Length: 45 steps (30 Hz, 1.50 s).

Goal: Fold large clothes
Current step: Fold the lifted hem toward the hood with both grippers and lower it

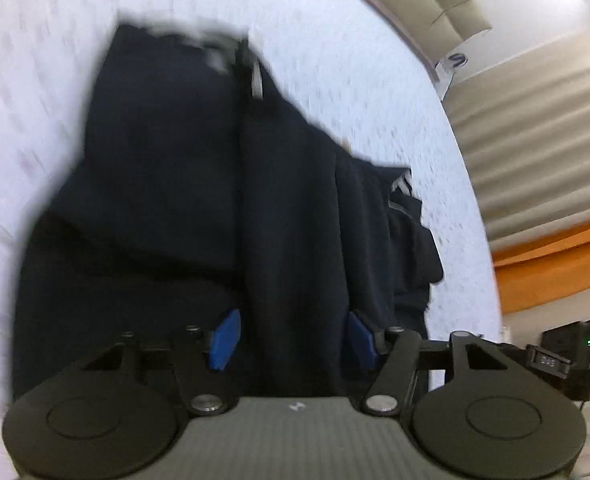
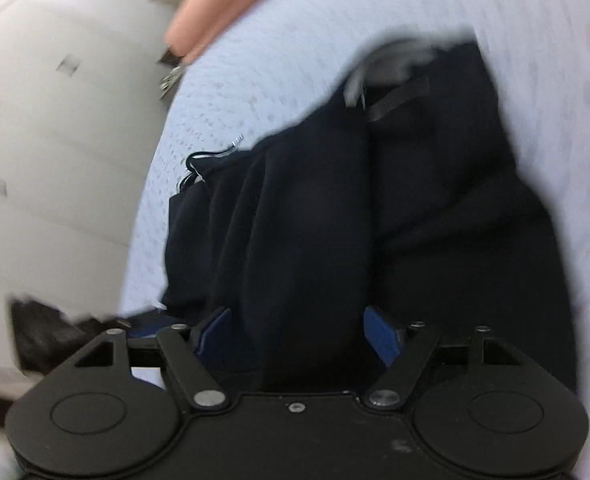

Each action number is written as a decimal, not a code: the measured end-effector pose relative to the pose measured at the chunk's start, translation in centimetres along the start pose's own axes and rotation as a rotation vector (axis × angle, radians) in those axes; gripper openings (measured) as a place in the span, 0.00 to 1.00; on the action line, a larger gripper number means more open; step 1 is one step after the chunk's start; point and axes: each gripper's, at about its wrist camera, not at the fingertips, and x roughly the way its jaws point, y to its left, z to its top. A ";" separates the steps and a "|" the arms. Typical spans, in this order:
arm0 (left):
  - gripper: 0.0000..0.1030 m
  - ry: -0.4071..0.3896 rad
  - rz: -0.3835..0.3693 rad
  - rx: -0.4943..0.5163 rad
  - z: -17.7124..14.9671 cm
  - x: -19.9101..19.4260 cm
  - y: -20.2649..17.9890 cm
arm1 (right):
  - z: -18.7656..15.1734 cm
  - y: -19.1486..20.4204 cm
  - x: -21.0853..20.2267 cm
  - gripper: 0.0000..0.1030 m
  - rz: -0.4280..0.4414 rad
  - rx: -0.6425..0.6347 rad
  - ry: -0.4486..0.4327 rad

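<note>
A large dark navy garment (image 1: 223, 184) lies bunched on a white dotted bed sheet (image 1: 47, 80). It has pale trim at its far end. My left gripper (image 1: 293, 340) is open, its blue pads (image 1: 225, 340) wide apart with a fold of the garment between them. In the right wrist view the same garment (image 2: 375, 208) fills the middle. My right gripper (image 2: 297, 336) is open too, its blue pads (image 2: 383, 336) on either side of a thick fold of cloth. Both views are motion-blurred.
The sheet (image 2: 255, 80) curves away on all sides. A pink item (image 2: 223, 12) lies at the far edge. A beige headboard (image 1: 427, 4), an orange wooden edge (image 1: 555, 264) and a small black device (image 1: 571, 356) lie to the right. Pale floor (image 2: 55, 140) lies left.
</note>
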 end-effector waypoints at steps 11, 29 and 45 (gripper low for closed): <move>0.05 -0.014 -0.133 -0.108 -0.2 4.6 0.7 | -1.3 2.3 4.0 0.12 -0.049 -0.031 0.009; 0.10 -0.170 -0.014 0.135 -2.6 -1.5 -3.0 | -2.0 4.4 -1.7 0.30 -0.087 -0.190 -0.201; 0.03 -0.162 -0.128 0.053 -5.3 6.7 1.9 | -5.8 3.9 8.4 0.20 -0.287 -0.436 -0.182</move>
